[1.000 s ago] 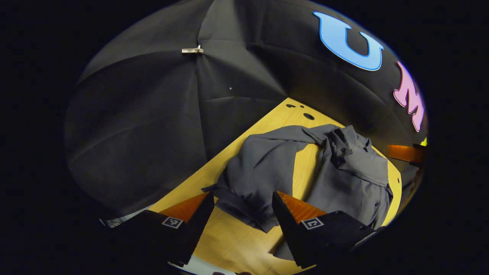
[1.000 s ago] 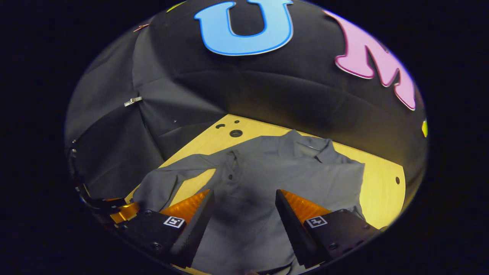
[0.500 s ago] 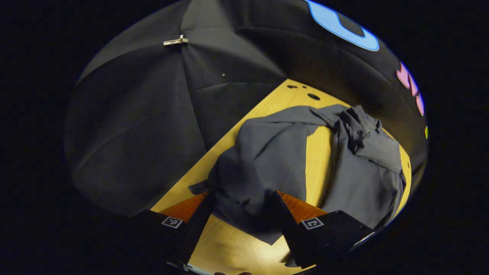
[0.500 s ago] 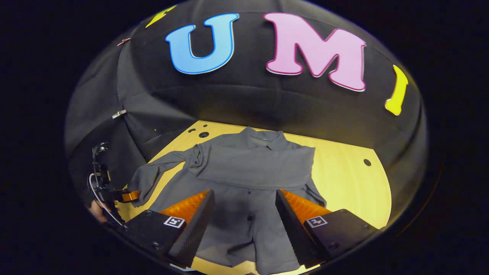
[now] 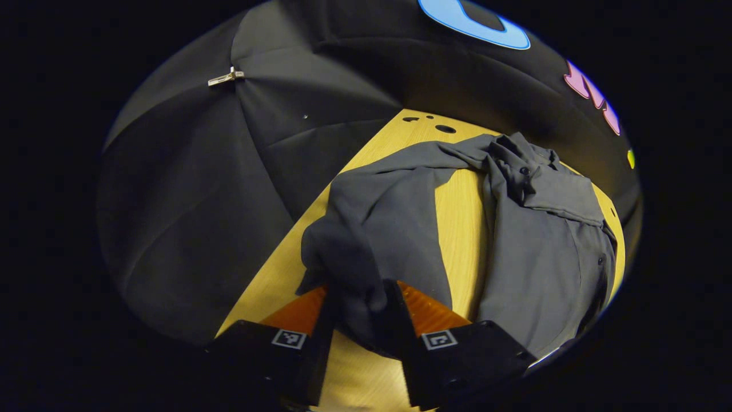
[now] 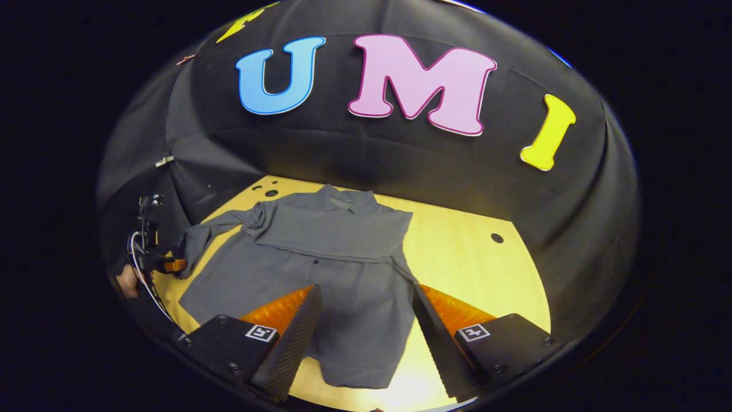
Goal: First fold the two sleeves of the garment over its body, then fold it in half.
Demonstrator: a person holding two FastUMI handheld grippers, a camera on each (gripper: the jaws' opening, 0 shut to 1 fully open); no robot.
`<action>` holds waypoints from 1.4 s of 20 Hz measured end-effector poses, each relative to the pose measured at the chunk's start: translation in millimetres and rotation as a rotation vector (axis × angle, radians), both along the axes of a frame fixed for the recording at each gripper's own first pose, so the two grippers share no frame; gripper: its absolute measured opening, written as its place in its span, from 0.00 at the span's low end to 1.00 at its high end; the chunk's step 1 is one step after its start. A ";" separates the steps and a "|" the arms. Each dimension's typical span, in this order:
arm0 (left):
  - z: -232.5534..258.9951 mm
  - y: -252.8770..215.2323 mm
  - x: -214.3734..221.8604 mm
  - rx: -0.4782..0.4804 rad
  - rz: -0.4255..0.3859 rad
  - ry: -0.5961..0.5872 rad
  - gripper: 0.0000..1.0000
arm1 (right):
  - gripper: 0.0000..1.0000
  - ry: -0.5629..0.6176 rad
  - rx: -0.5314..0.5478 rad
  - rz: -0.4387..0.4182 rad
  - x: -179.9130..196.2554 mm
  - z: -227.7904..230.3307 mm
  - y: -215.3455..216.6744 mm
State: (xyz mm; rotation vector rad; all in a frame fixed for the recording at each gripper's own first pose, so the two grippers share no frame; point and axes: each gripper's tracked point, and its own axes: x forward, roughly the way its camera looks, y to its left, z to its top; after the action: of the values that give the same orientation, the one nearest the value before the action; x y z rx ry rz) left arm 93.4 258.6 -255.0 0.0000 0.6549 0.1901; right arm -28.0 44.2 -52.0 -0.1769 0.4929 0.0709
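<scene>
One sleeve (image 5: 372, 229) is now being clamped by the left tongs (image 5: 361, 320), apparently at the cuff, readying its fold over the shirt (image 6: 320, 257); right tongs (image 6: 364, 337) are withdrawing, spread apart.

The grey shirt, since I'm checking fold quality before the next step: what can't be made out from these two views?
- Left gripper view: the sleeve cuff, bunched between the left gripper fingers; its edge is hidden.
- Right gripper view: the shirt hem corner, behind the right gripper finger.
- Right gripper view: buttons, too small.
- Both views: the table under the shirt.
</scene>
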 end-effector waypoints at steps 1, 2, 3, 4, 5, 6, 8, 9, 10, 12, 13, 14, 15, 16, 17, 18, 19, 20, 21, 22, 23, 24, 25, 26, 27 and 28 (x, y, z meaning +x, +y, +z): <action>0.5 -3.4 0.7 0.003 -0.009 -0.003 0.50 | 0.99 0.000 0.011 -0.012 -2.2 -0.3 -4.6; 1.1 -7.0 1.9 0.008 -0.015 -0.004 0.40 | 0.98 0.001 0.031 -0.025 -3.2 -0.5 -8.6; 0.5 -9.3 2.1 0.013 -0.019 -0.005 0.23 | 0.99 0.002 0.052 -0.034 -4.1 -1.6 -11.8; 1.9 -9.3 2.6 0.014 -0.019 -0.010 0.18 | 0.99 0.002 0.067 -0.041 -3.7 -2.1 -14.9; 3.7 -9.0 4.1 0.011 -0.014 -0.013 0.10 | 0.99 0.005 0.071 -0.046 -3.9 -3.2 -19.5; 4.1 -8.8 4.5 0.002 -0.007 -0.012 0.07 | 0.98 0.006 0.070 -0.050 -3.9 -3.5 -25.0; 13.1 -11.2 3.7 -0.029 0.014 -0.029 0.06 | 0.98 0.011 0.078 -0.054 -0.4 -5.8 -36.1; 19.0 -11.2 3.7 -0.048 0.030 -0.040 0.06 | 0.99 0.015 0.089 -0.060 3.1 -7.0 -41.4; 24.9 -15.1 3.2 -0.076 0.044 -0.050 0.05 | 0.98 0.018 0.100 -0.071 5.2 -7.0 -47.8; 40.6 -18.1 3.1 -0.104 0.075 -0.075 0.06 | 0.99 0.024 0.115 -0.092 12.1 -7.7 -60.6; 49.9 -20.5 4.8 -0.118 0.086 -0.089 0.06 | 0.99 0.028 0.124 -0.102 15.5 -8.9 -66.3; 60.7 -23.4 8.1 -0.132 0.095 -0.108 0.05 | 0.98 0.032 0.133 -0.112 18.1 -9.3 -71.7; 71.0 -27.3 10.7 -0.144 0.100 -0.124 0.05 | 0.99 0.035 0.142 -0.129 22.2 -11.2 -77.6; 83.8 -30.7 15.9 -0.150 0.101 -0.141 0.06 | 0.99 0.036 0.153 -0.139 23.2 -12.3 -81.5; 96.3 -34.6 23.6 -0.152 0.100 -0.158 0.06 | 0.99 0.038 0.165 -0.146 25.5 -12.2 -85.1; 109.9 -38.6 30.5 -0.154 0.096 -0.176 0.06 | 0.99 0.038 0.173 -0.153 27.7 -12.3 -89.0; 122.9 -45.2 36.3 -0.157 0.093 -0.192 0.06 | 0.99 0.037 0.179 -0.155 28.4 -13.3 -92.2; 137.1 -50.0 41.8 -0.148 0.096 -0.207 0.06 | 0.98 0.042 0.182 -0.155 29.3 -15.2 -95.4; 150.1 -56.0 49.5 -0.147 0.089 -0.229 0.06 | 0.99 0.052 0.179 -0.148 28.3 -17.6 -96.6; 166.0 -66.4 56.6 -0.152 0.077 -0.257 0.06 | 0.98 0.051 0.174 -0.144 28.1 -17.4 -99.6; 179.8 -76.6 62.1 -0.151 0.061 -0.281 0.06 | 0.99 0.043 0.170 -0.141 28.1 -16.5 -102.2; 193.7 -88.4 69.1 -0.145 0.040 -0.301 0.05 | 0.98 0.037 0.169 -0.137 26.6 -15.7 -103.9; 205.3 -100.3 75.9 -0.138 0.016 -0.317 0.05 | 0.99 0.033 0.169 -0.136 25.0 -15.7 -105.7; 215.7 -114.8 82.9 -0.135 -0.011 -0.330 0.05 | 0.98 0.029 0.174 -0.137 23.8 -16.3 -107.9; 224.9 -130.0 90.8 -0.131 -0.035 -0.342 0.05 | 0.98 0.027 0.181 -0.139 23.0 -17.0 -110.4; 232.2 -143.4 98.5 -0.116 -0.053 -0.349 0.05 | 0.98 0.030 0.191 -0.145 21.7 -18.8 -112.6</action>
State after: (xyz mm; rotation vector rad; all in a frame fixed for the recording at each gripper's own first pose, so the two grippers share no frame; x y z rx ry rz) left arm 191.9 115.2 -22.8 -0.1251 0.3169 0.0967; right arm -6.3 -68.4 -70.8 0.0475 0.5243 -0.0215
